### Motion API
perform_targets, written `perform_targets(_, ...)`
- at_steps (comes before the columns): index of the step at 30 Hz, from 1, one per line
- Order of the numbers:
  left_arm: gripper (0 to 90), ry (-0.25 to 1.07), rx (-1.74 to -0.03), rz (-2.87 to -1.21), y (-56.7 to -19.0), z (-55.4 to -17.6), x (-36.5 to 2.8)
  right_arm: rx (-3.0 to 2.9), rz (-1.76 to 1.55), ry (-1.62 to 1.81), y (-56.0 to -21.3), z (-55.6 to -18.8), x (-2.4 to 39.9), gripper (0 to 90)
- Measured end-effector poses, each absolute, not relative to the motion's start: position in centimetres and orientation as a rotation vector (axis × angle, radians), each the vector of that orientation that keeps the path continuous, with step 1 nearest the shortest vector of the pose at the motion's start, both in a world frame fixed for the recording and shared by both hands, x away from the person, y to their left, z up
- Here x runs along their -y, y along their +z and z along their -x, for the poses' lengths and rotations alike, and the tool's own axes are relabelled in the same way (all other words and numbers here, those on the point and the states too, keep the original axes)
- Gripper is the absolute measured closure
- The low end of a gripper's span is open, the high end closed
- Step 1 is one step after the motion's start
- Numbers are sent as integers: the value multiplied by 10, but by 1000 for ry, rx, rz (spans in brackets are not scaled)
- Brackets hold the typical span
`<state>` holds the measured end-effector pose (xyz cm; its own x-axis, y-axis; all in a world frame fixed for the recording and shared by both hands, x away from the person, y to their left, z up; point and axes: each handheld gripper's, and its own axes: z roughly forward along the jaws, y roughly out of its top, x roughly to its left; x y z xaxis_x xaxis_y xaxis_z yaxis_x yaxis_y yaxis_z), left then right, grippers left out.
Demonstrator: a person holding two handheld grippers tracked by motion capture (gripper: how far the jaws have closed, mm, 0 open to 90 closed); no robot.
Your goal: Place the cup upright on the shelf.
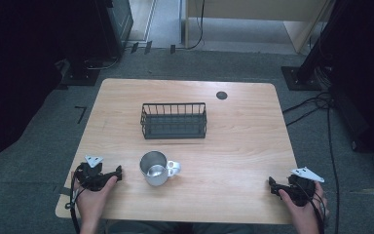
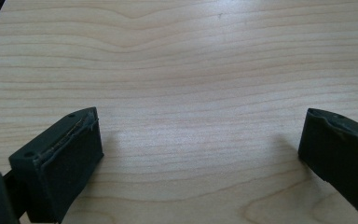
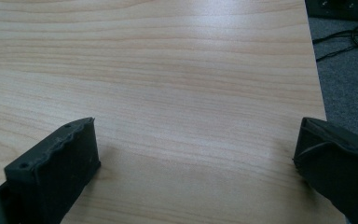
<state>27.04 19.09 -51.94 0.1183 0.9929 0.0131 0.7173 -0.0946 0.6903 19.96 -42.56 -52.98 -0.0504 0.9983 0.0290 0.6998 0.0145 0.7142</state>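
My fingers [image 2: 79, 158] on the left gripper [image 1: 118, 172] stand wide apart with nothing between them, only bare wood grain of the table [image 2: 191, 70] showing in the gap. The fingers [image 3: 60, 168] of my right gripper [image 1: 271, 184] are spread just as wide and hold nothing; past one of them the table edge drops to grey carpet [image 3: 349, 70] with black cables on it. From above, both grippers rest on the near part of the table, the left one at the near left and the right one at the near right corner, well apart from each other, each with my hand around it. Just beside the left gripper, toward the middle, stands a steel mug [image 1: 154, 168], upright, mouth open upward, its handle pointing to the right. It touches neither gripper. Farther back, behind the mug and near the table's centre, sits a black wire basket [image 1: 174, 127]. Beyond that, near the far edge, there is a small dark round cap [image 1: 221, 95] set in the tabletop
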Motion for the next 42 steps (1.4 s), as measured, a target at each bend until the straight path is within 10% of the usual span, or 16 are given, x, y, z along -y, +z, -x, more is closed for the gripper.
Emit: perform_targets(42,0,341,-883,-2138,-488,-252,-102,-1802,-1734,786,-530,-200,426,0)
